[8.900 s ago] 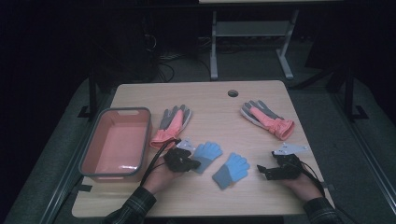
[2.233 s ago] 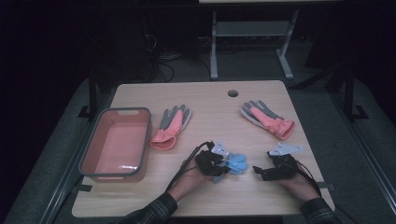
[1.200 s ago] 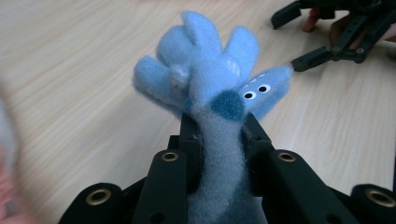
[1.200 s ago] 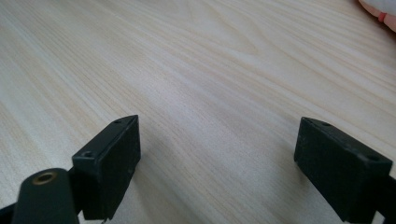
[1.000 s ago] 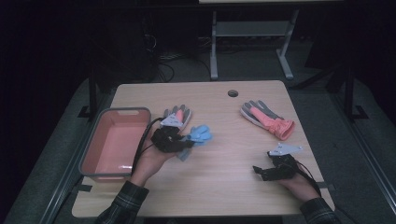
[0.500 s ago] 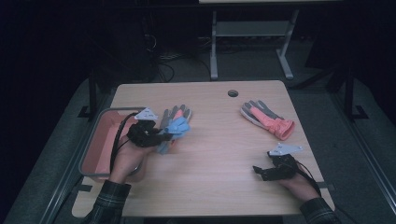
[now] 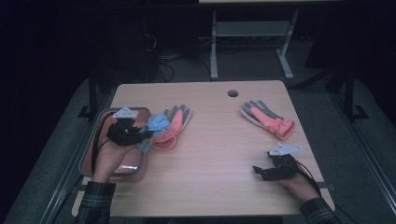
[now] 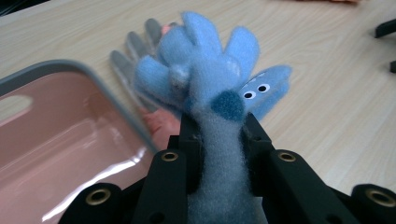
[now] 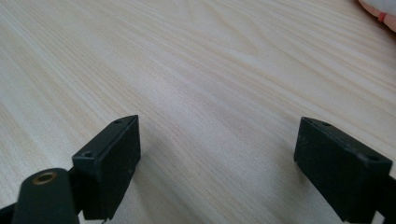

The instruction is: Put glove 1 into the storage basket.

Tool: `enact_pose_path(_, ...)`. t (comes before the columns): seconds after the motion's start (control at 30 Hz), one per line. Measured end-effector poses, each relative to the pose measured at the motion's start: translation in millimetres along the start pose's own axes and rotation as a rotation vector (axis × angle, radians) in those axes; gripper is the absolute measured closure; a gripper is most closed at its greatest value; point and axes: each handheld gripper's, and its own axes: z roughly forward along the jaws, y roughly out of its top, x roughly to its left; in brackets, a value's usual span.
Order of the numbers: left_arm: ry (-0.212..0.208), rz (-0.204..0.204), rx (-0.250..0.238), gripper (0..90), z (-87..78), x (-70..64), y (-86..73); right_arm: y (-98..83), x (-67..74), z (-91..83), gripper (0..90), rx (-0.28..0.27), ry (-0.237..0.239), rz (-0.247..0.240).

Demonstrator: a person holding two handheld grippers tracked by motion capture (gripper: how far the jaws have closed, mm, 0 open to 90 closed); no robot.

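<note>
My left gripper [image 7: 144, 134] [image 8: 217, 133] is shut on the cuffs of two fuzzy blue gloves [image 7: 156, 125] [image 8: 205, 79], one with googly eyes behind the other. It holds them in the air over the right rim of the pink tray [image 7: 128, 165] [image 8: 56, 140], their fingers pointing toward the table's middle. Just beyond them a grey-and-coral glove [image 7: 176, 122] [image 8: 135, 46] lies flat on the table. My right gripper [image 7: 257, 171] [image 9: 217, 158] rests low on the wood near the front right, jaws open and wide apart with nothing between them.
A second grey-and-coral glove [image 7: 268, 119] [image 9: 380, 9] lies at the back right. A round cable hole [image 7: 232, 93] sits near the table's far edge. The pink tray has a grey rim and hangs partly over the table's left side. A metal stand's legs [image 7: 247, 32] are behind the table.
My left hand has carried the blue gloves leftward from beside the grey-and-coral glove to the tray's edge. The right hand has stayed still.
</note>
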Motion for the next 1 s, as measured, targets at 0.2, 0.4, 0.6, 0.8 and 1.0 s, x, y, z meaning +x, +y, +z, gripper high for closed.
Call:
enact_pose_path(0.2, 0.062, -0.042, -0.001, 74.9, -13.1, 18.3, -9.1, 0.1, 0.3, 0.0, 14.4, 0.000, 0.001, 0.004)
enact_pose_path(0.4, 0.119, -0.100, 0.020, 74.8, -16.6, 39.9, -23.6, 0.1, 0.2, 0.0, 14.4, -0.001, 0.001, 0.004)
enact_pose_path(0.6, 0.177, -0.128, 0.107, 74.6, -6.0, 62.5, -42.3, 0.1, 0.3, 0.0, 14.4, -0.001, 0.001, 0.004)
enact_pose_path(0.8, 0.189, -0.150, 0.184, 74.1, 11.3, 74.9, -54.2, 0.1, 0.2, 0.0, 14.4, -0.001, 0.000, 0.005)
enact_pose_path(1.0, 0.182, -0.175, 0.255, 72.2, 23.6, 82.5, -63.4, 0.2, 0.2, 0.1, 14.4, -0.001, -0.001, 0.006)
